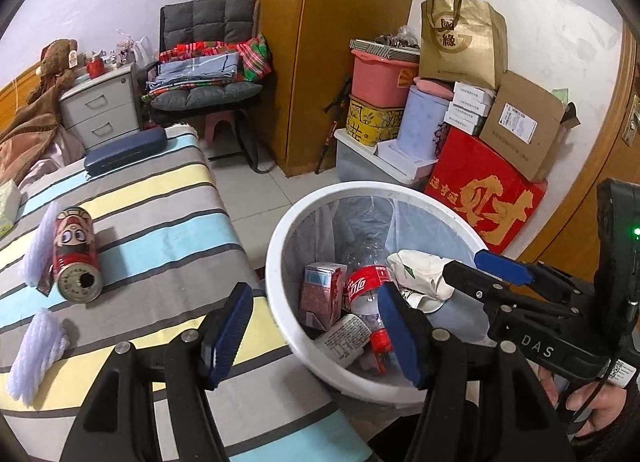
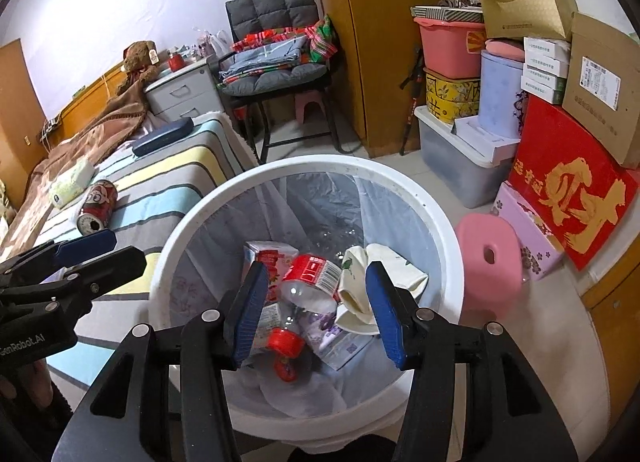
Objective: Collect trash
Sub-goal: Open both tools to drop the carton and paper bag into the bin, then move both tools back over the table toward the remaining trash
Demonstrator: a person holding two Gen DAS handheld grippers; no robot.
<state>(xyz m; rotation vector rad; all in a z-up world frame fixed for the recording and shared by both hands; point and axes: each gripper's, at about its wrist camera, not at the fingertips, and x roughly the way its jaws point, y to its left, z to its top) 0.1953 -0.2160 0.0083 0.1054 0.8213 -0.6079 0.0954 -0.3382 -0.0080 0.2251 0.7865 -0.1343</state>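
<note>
Trash already fills the bin [image 2: 400, 190]: bottle [image 2: 310, 282], carton [image 2: 266, 254], wrappers. Both grippers, left [image 1: 314, 332] and right [image 2: 316, 312], hang over it, jaws wide and empty. One can [image 1: 76, 256] remains on the bed [image 1: 160, 198], at nine o'clock

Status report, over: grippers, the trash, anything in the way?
Left gripper open, empty, beside the bin. Right gripper open, empty, over the bin. Bottle and carton in the bin; red can on the bed. Nothing in the way.
</note>
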